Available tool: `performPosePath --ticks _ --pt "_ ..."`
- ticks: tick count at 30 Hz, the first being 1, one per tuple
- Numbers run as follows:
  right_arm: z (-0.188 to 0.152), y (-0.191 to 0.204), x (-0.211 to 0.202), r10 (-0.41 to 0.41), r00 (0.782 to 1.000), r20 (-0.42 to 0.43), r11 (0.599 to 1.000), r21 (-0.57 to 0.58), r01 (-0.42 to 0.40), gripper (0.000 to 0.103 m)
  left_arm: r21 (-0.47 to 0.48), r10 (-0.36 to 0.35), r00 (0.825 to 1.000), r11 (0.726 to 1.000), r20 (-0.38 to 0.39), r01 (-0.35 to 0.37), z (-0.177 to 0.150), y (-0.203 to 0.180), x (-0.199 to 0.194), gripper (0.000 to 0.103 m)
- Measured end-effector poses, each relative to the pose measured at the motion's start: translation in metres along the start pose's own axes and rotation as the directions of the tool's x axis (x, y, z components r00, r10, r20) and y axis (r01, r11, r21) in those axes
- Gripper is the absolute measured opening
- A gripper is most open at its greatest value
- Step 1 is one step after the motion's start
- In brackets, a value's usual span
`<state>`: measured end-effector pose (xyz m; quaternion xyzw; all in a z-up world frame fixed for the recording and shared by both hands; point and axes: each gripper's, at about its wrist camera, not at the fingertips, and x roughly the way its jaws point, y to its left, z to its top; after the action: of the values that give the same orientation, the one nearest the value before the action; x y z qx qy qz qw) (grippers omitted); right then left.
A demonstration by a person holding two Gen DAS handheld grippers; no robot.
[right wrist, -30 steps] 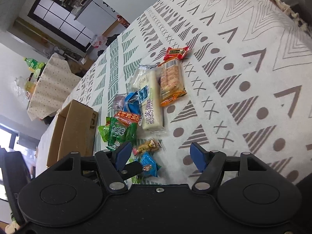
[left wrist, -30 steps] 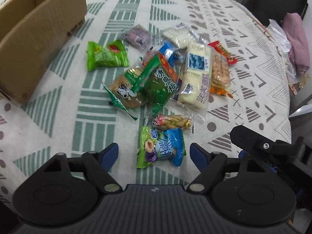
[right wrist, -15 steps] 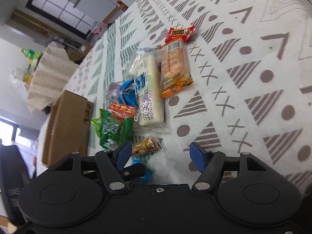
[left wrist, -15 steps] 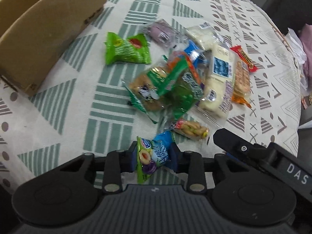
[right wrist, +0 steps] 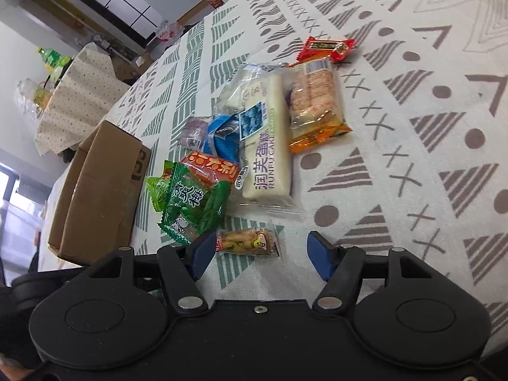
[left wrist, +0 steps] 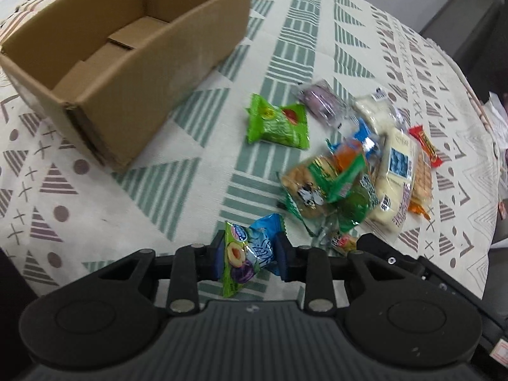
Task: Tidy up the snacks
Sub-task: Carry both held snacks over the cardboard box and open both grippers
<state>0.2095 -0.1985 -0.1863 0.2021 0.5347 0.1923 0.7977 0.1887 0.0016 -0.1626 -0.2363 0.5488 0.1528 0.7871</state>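
Left tool [left wrist: 248, 258] clamped on blue-green candy packet [left wrist: 246, 254], packet lifted off tabletop [left wrist: 95, 209]. Right tool [right wrist: 258, 254] spread apart, low over small peanut packet [right wrist: 246, 242], nothing gripped. Step in hand, likely: carry packet to cardboard box [left wrist: 127, 63], well apart on far left. Next: swing over box rim, release. Snack pile [left wrist: 355, 171] motion-blurred; box interior partly hidden behind near wall.

The left gripper [left wrist: 249, 258] is clamped on a green-and-blue snack packet [left wrist: 246, 255]; the right gripper [right wrist: 260, 252] hangs low, jaws spread wide.
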Motion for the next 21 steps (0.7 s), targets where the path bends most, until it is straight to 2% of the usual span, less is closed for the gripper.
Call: performPosePath --ticks 11,12,13,15,16,18,21 --pt "-0.001 0.018 0.016 -0.036 0.999 0.008 0.997 -0.075 0.036 0.064 -0.024 -0.03 0.998 0.999 0.056 0.031 0.009 0.017 -0.022 0.031" --pt "-0.001 0.019 0.016 -0.035 0.999 0.008 0.996 -0.078 0.036 0.06 -0.03 -0.033 0.998 0.999 0.059 0.035 0.009 0.019 -0.025 0.031" --pt "-0.002 0.019 0.018 -0.039 0.999 0.005 0.996 -0.081 0.039 0.047 -0.035 -0.036 0.997 0.999 0.065 0.038 0.009 0.021 -0.028 0.031" --pt "-0.003 0.018 0.015 -0.032 0.999 0.0 0.997 -0.075 0.032 0.045 -0.039 -0.038 0.996 0.998 0.08 0.041 0.009 0.025 -0.035 0.031" --pt "-0.004 0.017 0.014 -0.023 1.0 -0.009 0.997 -0.067 0.023 0.024 -0.041 -0.04 0.996 0.998 0.085 0.043 0.009 0.027 -0.038 0.031" --pt "-0.007 0.012 0.012 0.006 0.999 -0.04 1.0 -0.026 -0.007 0.022 -0.043 -0.046 0.995 0.998 0.093 0.05 0.009 0.03 -0.043 0.031" --pt "-0.011 0.016 0.001 -0.005 1.0 -0.017 0.999 -0.036 0.004 0.02 -0.045 -0.057 0.992 0.997 0.111 0.062 0.008 0.035 -0.053 0.031"
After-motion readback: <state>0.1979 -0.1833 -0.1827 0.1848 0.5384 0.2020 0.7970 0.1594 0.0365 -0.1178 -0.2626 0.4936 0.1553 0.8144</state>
